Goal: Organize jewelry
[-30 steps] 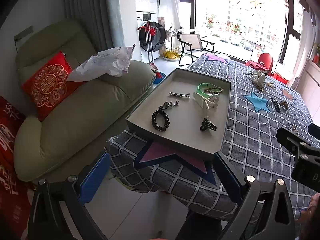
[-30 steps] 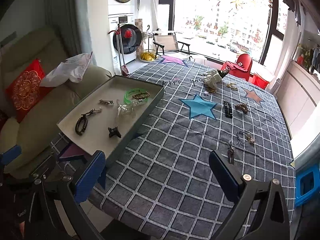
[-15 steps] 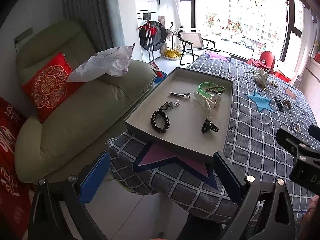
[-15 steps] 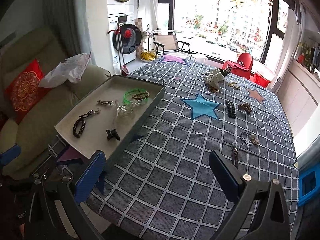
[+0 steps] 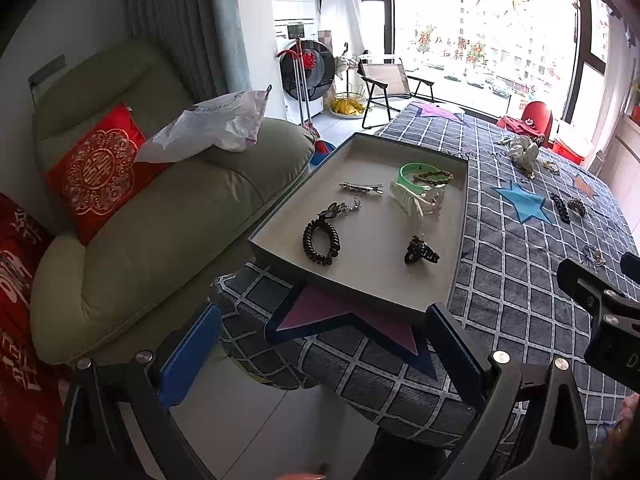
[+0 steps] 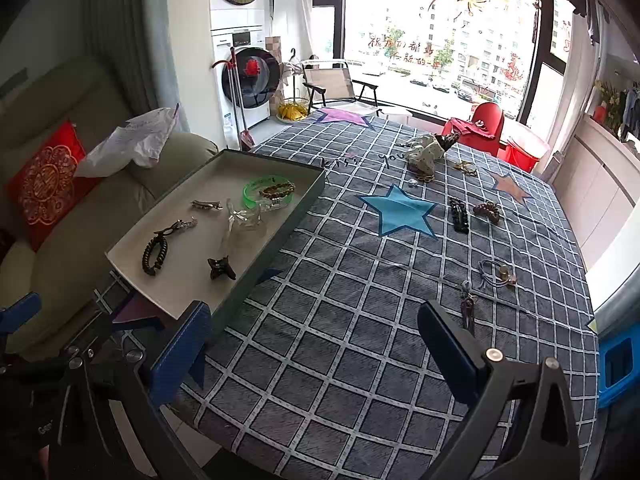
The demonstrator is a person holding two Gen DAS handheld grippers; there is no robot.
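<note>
A grey shallow tray sits at the table's left corner. It holds a black coil hair tie, a green bangle, a clear claw clip, a silver clip and a small dark claw clip. More pieces lie loose on the checked cloth: a black clip, a brown clip, a blue hair tie, a keychain-like piece. My left gripper is open and empty, short of the tray. My right gripper is open and empty above the cloth.
A green sofa with a red cushion and a plastic bag stands left of the table. A cream scrunchie lies at the far side. A red chair and a folding chair stand by the window.
Both grippers have drifted slightly; the tray and table sit a little closer and more central in both views. Both stay open and empty.
</note>
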